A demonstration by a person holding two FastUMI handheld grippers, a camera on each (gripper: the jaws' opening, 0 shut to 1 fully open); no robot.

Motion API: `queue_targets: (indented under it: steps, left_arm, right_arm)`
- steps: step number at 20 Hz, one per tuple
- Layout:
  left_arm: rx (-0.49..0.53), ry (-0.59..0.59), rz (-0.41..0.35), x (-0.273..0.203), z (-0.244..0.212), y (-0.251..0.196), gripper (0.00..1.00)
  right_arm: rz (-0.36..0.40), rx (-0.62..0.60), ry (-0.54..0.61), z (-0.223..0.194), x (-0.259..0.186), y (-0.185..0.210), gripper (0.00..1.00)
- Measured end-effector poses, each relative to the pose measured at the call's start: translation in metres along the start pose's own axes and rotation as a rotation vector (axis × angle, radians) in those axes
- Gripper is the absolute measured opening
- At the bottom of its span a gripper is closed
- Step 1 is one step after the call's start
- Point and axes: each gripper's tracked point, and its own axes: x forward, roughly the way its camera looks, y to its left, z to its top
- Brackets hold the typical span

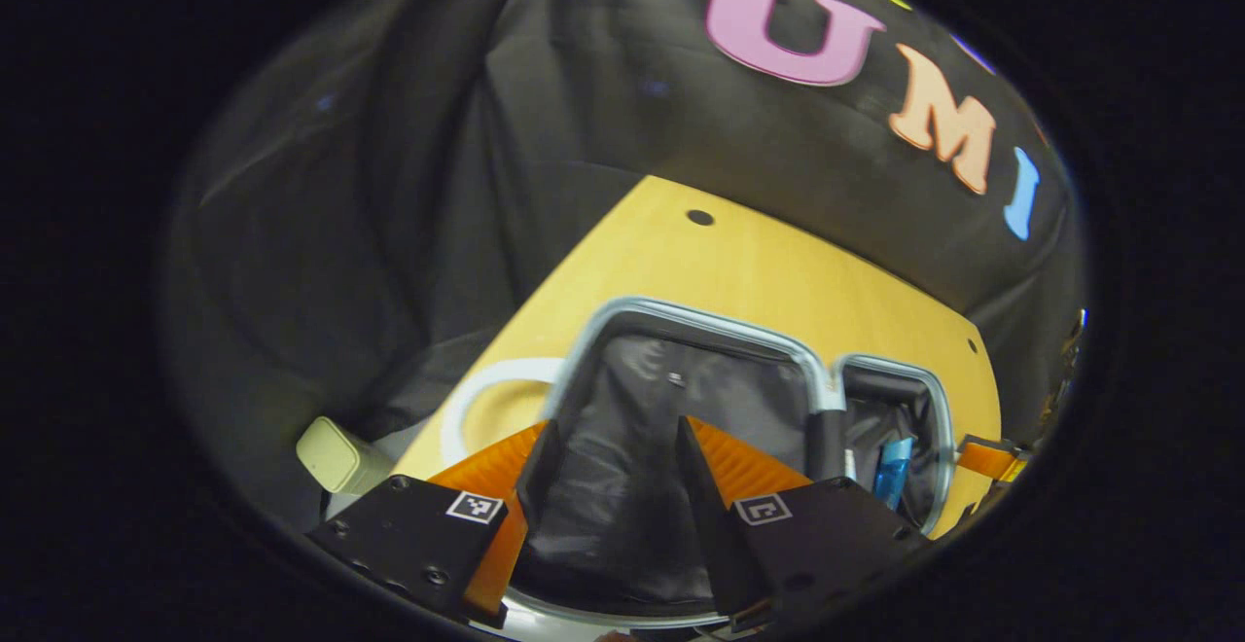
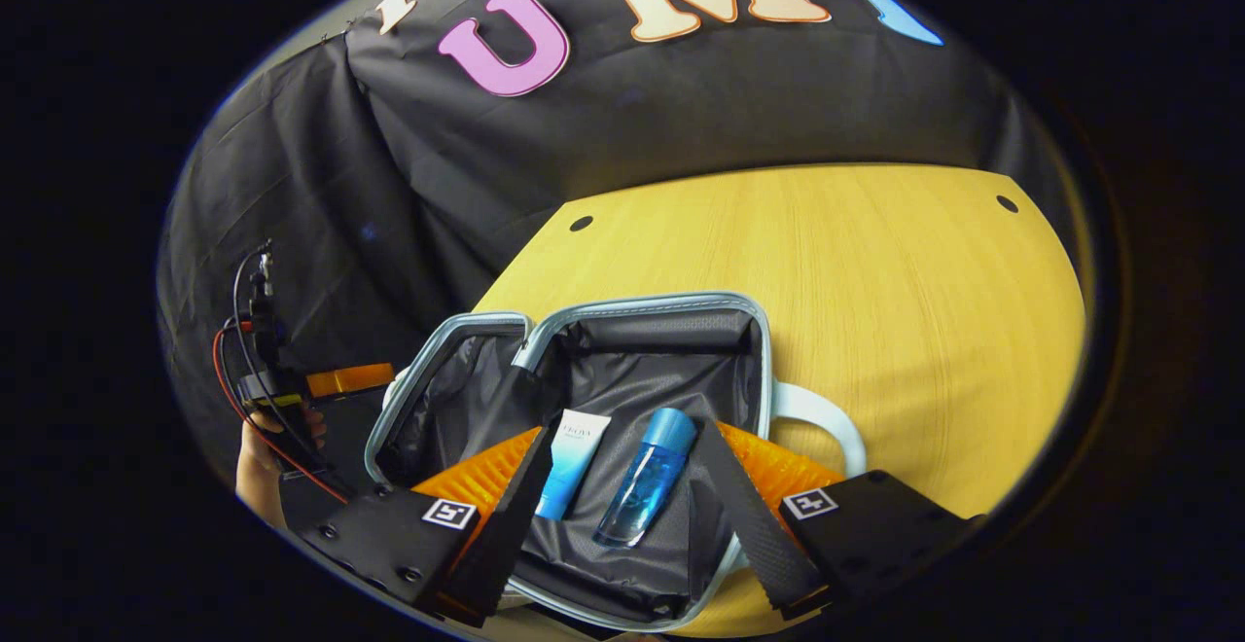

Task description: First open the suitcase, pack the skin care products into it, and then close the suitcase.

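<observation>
R tool [image 2: 622, 516] spread wide, pinching nothing, poised over open suitcase [image 2: 642, 340] on table [image 2: 875, 331]. Between its fingers, lying on dark lining of R half: tube [image 2: 572, 462] and blue bottle [image 2: 647, 486], side by side, just apart. White handle [image 2: 827, 418] at case's R edge. Farther L: other tool [image 2: 321, 399] held in a hand [image 2: 255, 462], beside L half.

L tool [image 1: 613, 496] also spread, gripping nothing, above bare lining of its half. Past centre rim, bottle [image 1: 893, 472] in far half. Pale box [image 1: 336, 455] off to L, near table edge. Cloth wall behind.
</observation>
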Motion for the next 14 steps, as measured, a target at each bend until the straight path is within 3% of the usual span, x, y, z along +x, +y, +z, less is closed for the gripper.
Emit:
queue_targets:
  steps: [1, 2, 7, 8, 10, 12, 13, 14]
  left_arm:
    - [-0.015, 0.001, 0.023, 0.005, 0.001, 0.017, 0.72]
    - [-0.027, 0.003, 0.044, 0.009, 0.003, 0.032, 0.74]
    - [-0.092, 0.079, 0.098, 0.037, -0.013, 0.082, 0.72]
    - [-0.100, 0.106, 0.088, 0.044, -0.020, 0.083, 0.72]
    - [-0.096, 0.181, 0.050, 0.061, -0.040, 0.080, 0.76]
    - [-0.107, 0.230, 0.010, 0.070, -0.047, 0.081, 0.73]
    - [-0.112, 0.273, 0.017, 0.067, -0.054, 0.082, 0.53]
    - [-0.116, 0.291, 0.039, 0.068, -0.055, 0.086, 0.34]
  right_arm:
    - [-0.010, -0.003, -0.004, 0.002, 0.000, -0.001, 0.98]
    - [-0.020, -0.003, -0.009, 0.003, -0.001, -0.003, 0.92]
    - [-0.064, -0.013, -0.031, 0.007, -0.007, -0.010, 0.98]
    - [-0.068, -0.013, -0.034, 0.007, -0.009, -0.011, 0.93]
    - [-0.075, -0.014, -0.042, 0.009, -0.011, -0.012, 0.93]
    - [-0.068, -0.023, -0.055, 0.014, -0.015, -0.011, 0.93]
    - [-0.066, -0.031, -0.068, 0.018, -0.018, -0.011, 0.98]
    - [-0.063, -0.041, -0.080, 0.020, -0.021, -0.012, 0.93]
